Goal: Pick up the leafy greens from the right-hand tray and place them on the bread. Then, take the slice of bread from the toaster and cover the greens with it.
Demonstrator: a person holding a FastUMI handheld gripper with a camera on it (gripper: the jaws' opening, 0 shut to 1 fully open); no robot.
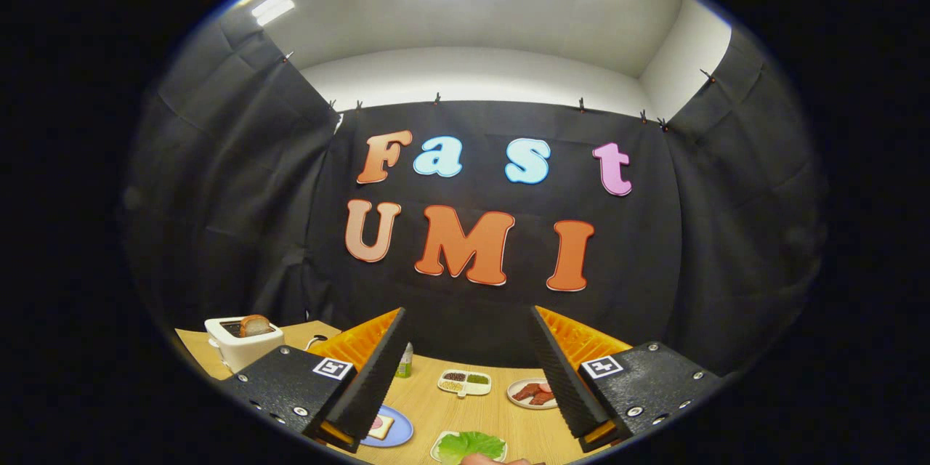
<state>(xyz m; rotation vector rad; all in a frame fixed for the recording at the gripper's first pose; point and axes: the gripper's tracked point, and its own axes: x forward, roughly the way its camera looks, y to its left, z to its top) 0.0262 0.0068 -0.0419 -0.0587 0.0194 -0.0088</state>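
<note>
My gripper (465, 349) is held high above the wooden table (465, 414), its two fingers spread wide and open with nothing between them. Below and between the fingers lie the leafy greens (471, 445) on a small white tray (438, 448). To the left of them a slice of bread (381, 426) with a pink topping rests on a blue plate (398, 434), partly hidden by the left finger. Far left stands a white toaster (242, 344) with a bread slice (254, 325) sticking up from its slot.
Beyond the greens sits a white divided dish (465, 382) with small fillings, and to its right a plate of reddish meat slices (532, 393). A small bottle (405, 361) stands behind the left finger. A fingertip of a person (485, 460) shows beside the greens tray.
</note>
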